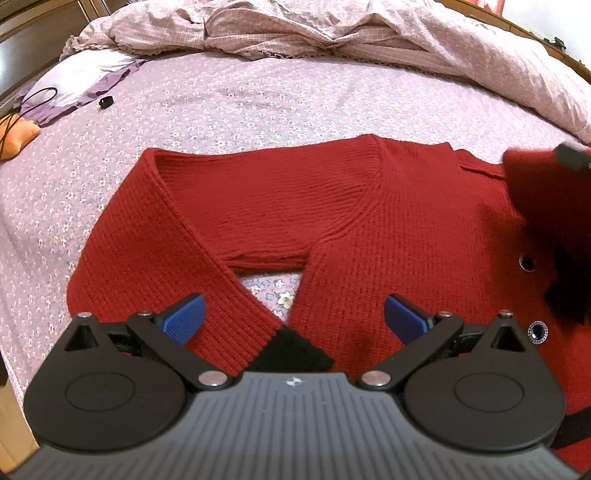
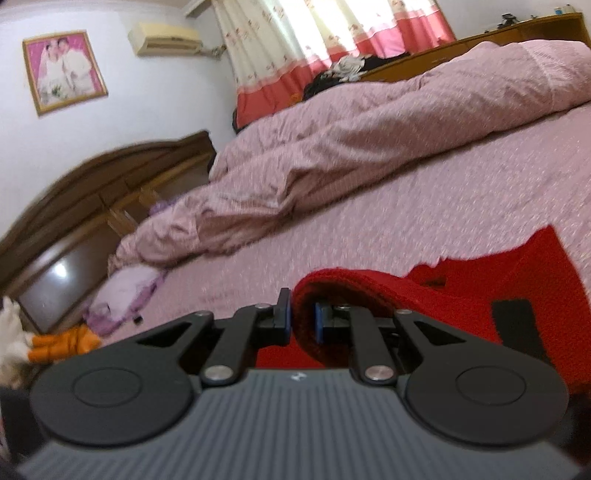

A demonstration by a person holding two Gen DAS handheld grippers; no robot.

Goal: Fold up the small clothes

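A red knit cardigan [image 1: 303, 206] lies spread on the flowered bedsheet [image 1: 221, 103], one sleeve folded across its front, dark buttons [image 1: 526, 263] near its right side. My left gripper [image 1: 293, 314] hovers over the cardigan's near part, open, blue pads wide apart with nothing pinched between them. At the right edge of the left wrist view a lifted, blurred fold of the red knit [image 1: 535, 184] hangs from the other gripper. In the right wrist view my right gripper [image 2: 302, 319] is shut on a thick fold of the red cardigan [image 2: 369, 291], raised above the bed.
A rumpled pink quilt [image 1: 332, 33] is piled along the far side of the bed. A small black object [image 1: 106, 102], a lilac cloth [image 1: 85, 77] and an orange soft toy [image 2: 62, 341] lie toward the wooden headboard [image 2: 92, 206].
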